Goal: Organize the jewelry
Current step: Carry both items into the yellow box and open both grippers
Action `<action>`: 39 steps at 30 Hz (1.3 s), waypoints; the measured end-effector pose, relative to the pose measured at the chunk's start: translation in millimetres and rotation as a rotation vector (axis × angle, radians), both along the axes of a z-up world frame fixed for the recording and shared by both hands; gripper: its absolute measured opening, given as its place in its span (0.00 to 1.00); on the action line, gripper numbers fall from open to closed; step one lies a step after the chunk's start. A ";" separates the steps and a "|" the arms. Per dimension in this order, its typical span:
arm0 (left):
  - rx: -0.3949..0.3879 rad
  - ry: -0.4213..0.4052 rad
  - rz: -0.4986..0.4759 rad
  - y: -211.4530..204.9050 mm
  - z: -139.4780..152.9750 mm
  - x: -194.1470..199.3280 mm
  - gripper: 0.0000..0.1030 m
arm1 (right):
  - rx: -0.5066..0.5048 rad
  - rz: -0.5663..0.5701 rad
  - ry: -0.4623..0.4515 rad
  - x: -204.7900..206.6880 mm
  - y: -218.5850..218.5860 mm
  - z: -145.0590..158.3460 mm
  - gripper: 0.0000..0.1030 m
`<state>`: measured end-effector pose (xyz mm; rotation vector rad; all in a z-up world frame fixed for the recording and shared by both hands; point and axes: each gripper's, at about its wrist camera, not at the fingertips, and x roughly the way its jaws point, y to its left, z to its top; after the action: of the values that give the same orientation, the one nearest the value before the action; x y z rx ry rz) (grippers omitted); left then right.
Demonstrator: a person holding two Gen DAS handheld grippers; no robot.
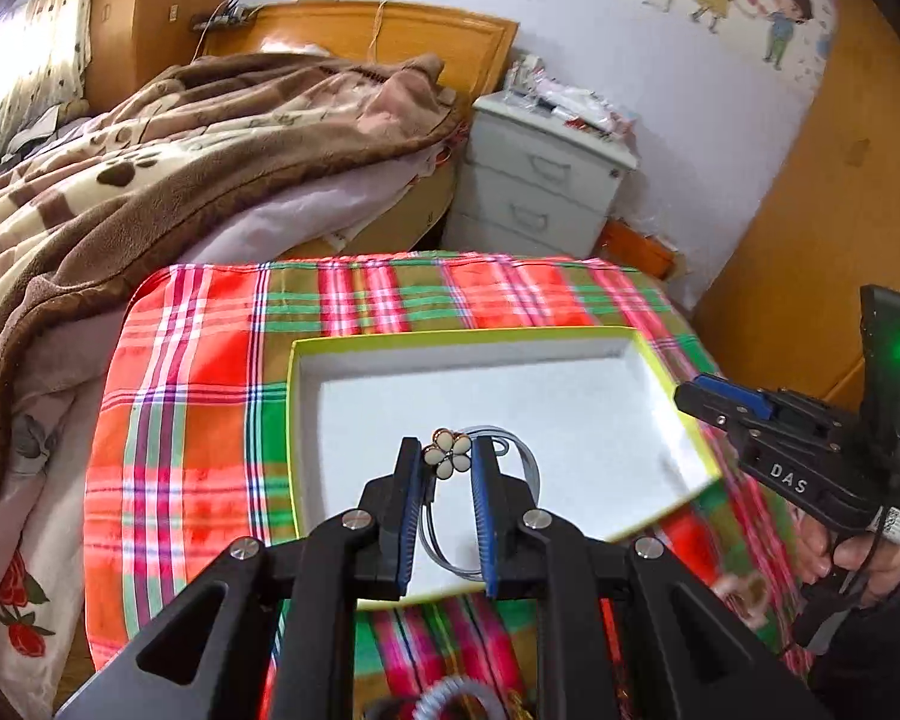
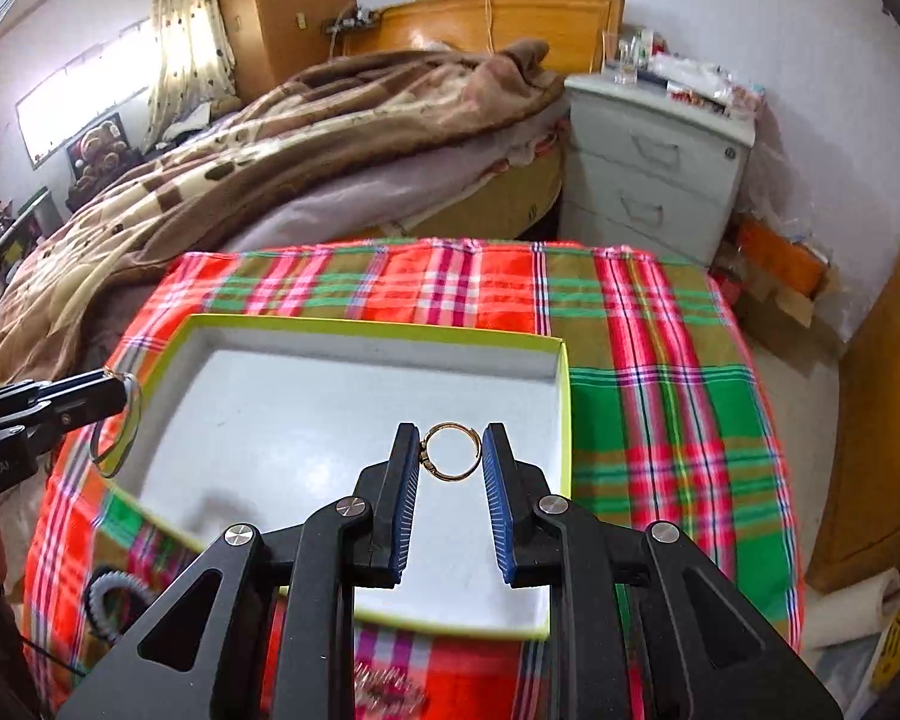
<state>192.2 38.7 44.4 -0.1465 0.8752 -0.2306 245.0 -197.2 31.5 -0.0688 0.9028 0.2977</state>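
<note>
My left gripper (image 1: 446,449) is shut on a hair tie with a white flower charm (image 1: 448,461). The tie's grey elastic loop (image 1: 525,462) hangs below, over the open box. That box (image 1: 450,337) has a white inside and a yellow-green rim, and it sits on the plaid cloth. My right gripper (image 2: 450,441) is shut on a thin gold ring (image 2: 451,455), also above the box (image 2: 378,325). In the right wrist view the left gripper (image 2: 120,385) shows at the left edge with the grey loop (image 2: 117,429) dangling. The left wrist view has the right gripper (image 1: 699,399) at the right.
A plaid-covered table (image 2: 660,396) holds the box. A grey spiral hair tie (image 2: 114,594) and other blurred trinkets (image 1: 744,591) lie on the cloth near its front edge. Behind are a bed with a brown blanket (image 1: 150,168), a white nightstand (image 1: 540,180) and a wooden door (image 2: 870,420).
</note>
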 end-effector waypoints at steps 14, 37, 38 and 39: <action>0.021 0.123 0.034 1.0 -50.3 66.1 0.17 | -0.084 0.018 0.102 52.8 4.0 -38.3 0.22; 0.057 0.173 0.042 -3.3 -63.3 76.2 0.30 | -0.085 0.058 0.136 59.7 7.0 -47.8 0.30; 0.060 0.172 0.043 -3.3 -62.8 76.3 0.33 | -0.080 0.061 0.135 58.9 6.9 -47.4 0.38; 0.060 0.172 0.042 -2.9 -62.5 76.4 0.34 | -0.074 0.064 0.132 57.9 7.1 -46.8 0.39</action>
<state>268.6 35.8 -18.1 -0.1300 1.0482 -0.1540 303.0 -190.1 -15.3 -0.1478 1.0438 0.3311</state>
